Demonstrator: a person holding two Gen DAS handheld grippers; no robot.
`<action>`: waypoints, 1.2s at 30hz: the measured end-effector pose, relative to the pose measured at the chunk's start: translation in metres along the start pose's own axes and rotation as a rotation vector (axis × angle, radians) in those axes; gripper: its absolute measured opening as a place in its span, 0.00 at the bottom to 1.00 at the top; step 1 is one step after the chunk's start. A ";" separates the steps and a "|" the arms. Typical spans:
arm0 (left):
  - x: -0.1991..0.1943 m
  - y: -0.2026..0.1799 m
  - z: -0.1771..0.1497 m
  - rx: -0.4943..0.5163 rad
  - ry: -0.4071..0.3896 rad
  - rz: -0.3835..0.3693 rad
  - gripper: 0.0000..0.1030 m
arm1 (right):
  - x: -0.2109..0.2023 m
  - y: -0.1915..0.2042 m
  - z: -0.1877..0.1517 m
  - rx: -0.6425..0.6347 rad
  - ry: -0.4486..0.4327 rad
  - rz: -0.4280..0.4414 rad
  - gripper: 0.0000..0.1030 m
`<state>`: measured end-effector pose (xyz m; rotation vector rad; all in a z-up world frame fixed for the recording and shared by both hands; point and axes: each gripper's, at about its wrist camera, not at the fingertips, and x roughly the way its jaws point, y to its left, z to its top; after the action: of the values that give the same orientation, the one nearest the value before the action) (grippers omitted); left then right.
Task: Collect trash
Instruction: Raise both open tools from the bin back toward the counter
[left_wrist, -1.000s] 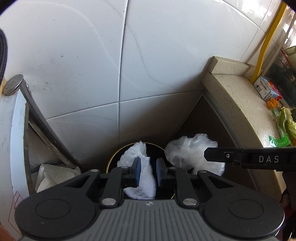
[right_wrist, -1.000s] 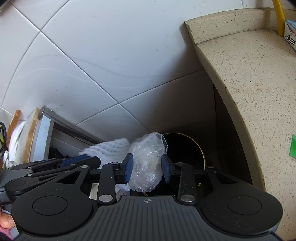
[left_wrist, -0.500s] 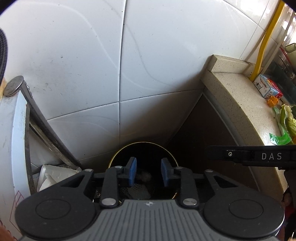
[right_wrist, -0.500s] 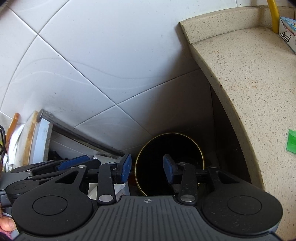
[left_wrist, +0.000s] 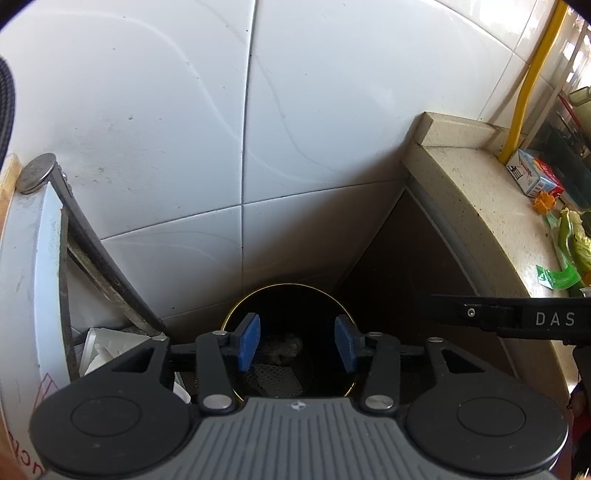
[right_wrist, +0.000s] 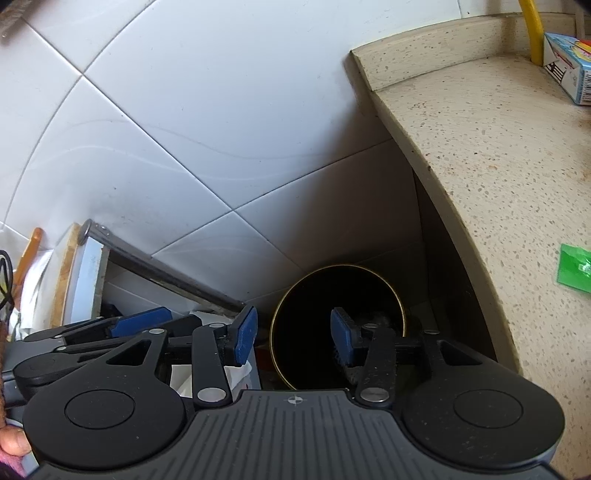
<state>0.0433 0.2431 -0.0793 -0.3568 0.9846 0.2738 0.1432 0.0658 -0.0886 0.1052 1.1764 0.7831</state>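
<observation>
Nearest the left wrist camera, the left gripper (left_wrist: 297, 345) stood wide apart, its blue pads (left_wrist: 248, 341) holding nothing and hovering over the mouth of the bin (left_wrist: 236, 314). The bin was round and black inside with a thin gold rim, set on the floor in the corner where the tiled wall (left_wrist: 184, 129) met the side of the counter (left_wrist: 480, 206). Down in it lay the trash: a white net wrapper (left_wrist: 275, 376) at the near side and a crumpled clear plastic bag (left_wrist: 282, 347) just beyond, both dim in the dark.

From the right wrist view, the right gripper (right_wrist: 293, 338) was likewise spread wide and empty, its right pad over the bin (right_wrist: 332, 273) and its left pad (right_wrist: 245, 334) over the bin's left edge. The left gripper (right_wrist: 142, 321) showed at its left, close beside it. At the near left corner a fingertip (right_wrist: 13, 441) showed.

Left of the bin, some white paper (left_wrist: 98, 343) lay beneath a slanted dark metal bar (left_wrist: 107, 266).

Farther right, on the speckled counter, lay green plastic scraps (left_wrist: 557, 277), and at the far end a small carton (left_wrist: 532, 177) stood by a yellow pipe (left_wrist: 532, 81) running up the wall.
</observation>
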 end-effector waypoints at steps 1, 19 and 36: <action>-0.001 0.000 0.000 0.000 0.000 0.001 0.41 | -0.001 0.000 -0.001 0.001 -0.001 0.000 0.51; -0.008 -0.023 -0.004 0.052 0.000 -0.015 0.43 | -0.030 -0.014 -0.016 0.027 -0.047 -0.010 0.58; -0.031 -0.057 -0.017 0.135 -0.024 -0.005 0.44 | -0.068 -0.018 -0.036 0.033 -0.102 0.010 0.64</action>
<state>0.0355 0.1824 -0.0519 -0.2327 0.9731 0.2056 0.1106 0.0004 -0.0589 0.1763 1.0932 0.7583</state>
